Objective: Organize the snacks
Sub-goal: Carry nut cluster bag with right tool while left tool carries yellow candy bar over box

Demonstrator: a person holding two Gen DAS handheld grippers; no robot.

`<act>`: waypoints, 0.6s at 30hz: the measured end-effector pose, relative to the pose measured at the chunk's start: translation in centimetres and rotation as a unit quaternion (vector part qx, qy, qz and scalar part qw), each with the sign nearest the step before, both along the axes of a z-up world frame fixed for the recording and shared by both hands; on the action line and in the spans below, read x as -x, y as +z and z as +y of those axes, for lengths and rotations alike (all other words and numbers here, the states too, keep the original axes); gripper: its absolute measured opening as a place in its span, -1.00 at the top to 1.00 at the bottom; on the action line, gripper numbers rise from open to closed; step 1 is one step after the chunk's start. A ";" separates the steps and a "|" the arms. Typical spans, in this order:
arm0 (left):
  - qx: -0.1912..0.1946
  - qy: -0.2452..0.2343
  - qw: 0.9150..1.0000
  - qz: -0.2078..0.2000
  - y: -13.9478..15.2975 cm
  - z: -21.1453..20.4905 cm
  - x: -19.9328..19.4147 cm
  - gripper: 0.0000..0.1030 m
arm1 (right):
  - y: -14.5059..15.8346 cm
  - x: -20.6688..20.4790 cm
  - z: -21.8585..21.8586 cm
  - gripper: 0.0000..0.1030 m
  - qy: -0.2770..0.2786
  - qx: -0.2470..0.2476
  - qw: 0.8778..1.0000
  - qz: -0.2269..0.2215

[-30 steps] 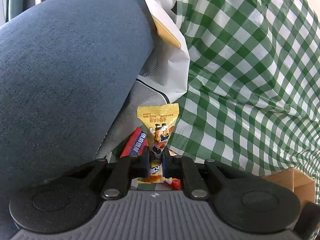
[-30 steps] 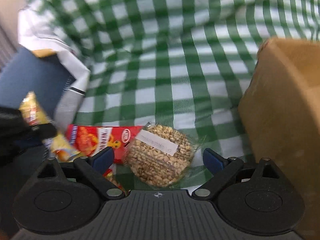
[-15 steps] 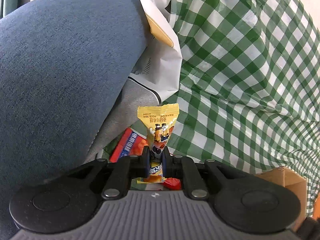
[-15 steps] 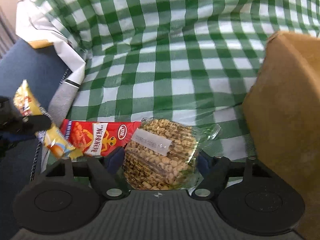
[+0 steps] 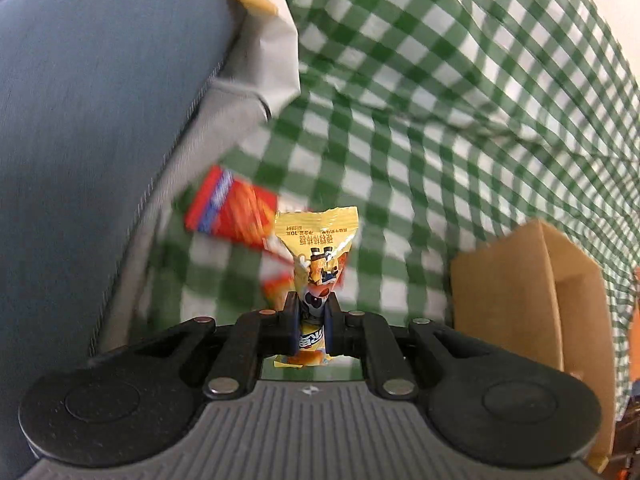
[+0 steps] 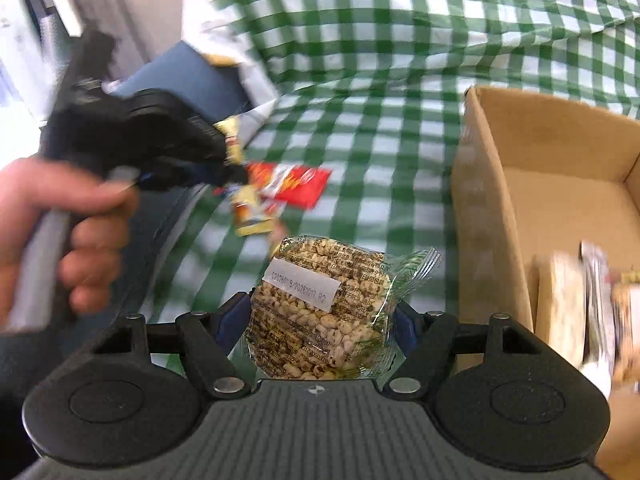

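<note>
My left gripper [image 5: 312, 312] is shut on a yellow snack packet [image 5: 318, 248] and holds it upright above the green checked cloth [image 5: 440, 120]. The left gripper also shows in the right wrist view [image 6: 228, 168], held by a hand, with the yellow packet [image 6: 250, 208] hanging from it. My right gripper [image 6: 320, 316] is shut on a round puffed-grain cake in clear wrap [image 6: 320, 304], lifted off the cloth. A red snack packet [image 5: 232, 212] lies on the cloth; it also shows in the right wrist view [image 6: 296, 184]. A cardboard box [image 6: 540, 184] stands to the right, with several snacks inside.
A blue sofa cushion [image 5: 100, 120] rises on the left. A white paper bag [image 5: 276, 60] leans at the back between the cushion and the cloth. The cardboard box [image 5: 520, 300] is at the right in the left wrist view.
Both grippers have lifted with their snacks. The right gripper closed on the grain cake and rose beside the box. The left gripper moved right, away from the cushion.
</note>
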State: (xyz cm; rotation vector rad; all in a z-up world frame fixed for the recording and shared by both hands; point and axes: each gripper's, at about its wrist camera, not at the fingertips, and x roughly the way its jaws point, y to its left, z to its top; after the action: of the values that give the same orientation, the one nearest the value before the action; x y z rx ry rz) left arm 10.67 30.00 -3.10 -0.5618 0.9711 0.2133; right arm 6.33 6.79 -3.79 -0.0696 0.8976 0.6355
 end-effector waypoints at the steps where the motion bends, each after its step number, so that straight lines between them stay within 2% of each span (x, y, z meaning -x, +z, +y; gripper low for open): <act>1: 0.003 -0.002 1.000 0.001 0.0 -0.4 0.6 0.76 | 0.3 1.1 -0.8 -0.45 0.010 -0.003 1.000 -0.008; 6: -0.014 -0.016 1.000 -0.007 0.9 -3.1 4.2 0.76 | 2.0 4.4 -3.8 -0.45 0.038 -0.016 0.998 -0.056; 9: 0.002 -0.026 0.999 -0.029 1.4 -4.6 5.5 0.76 | 3.0 4.6 -5.8 -0.45 0.031 -0.031 0.997 -0.066; 14: -0.005 -0.063 0.997 -0.055 2.1 -7.7 5.4 0.76 | 5.4 2.7 -10.5 -0.45 -0.016 -0.058 0.993 -0.102; 18: -0.009 -0.075 0.994 -0.073 2.4 -9.3 4.4 0.76 | 6.3 -0.3 -15.4 -0.45 -0.066 -0.057 0.987 -0.135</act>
State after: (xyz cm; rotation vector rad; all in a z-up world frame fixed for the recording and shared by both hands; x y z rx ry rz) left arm 6.25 20.67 -0.68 -0.4777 0.8639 0.0460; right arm 6.58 -8.57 2.55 0.0067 0.5977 0.5371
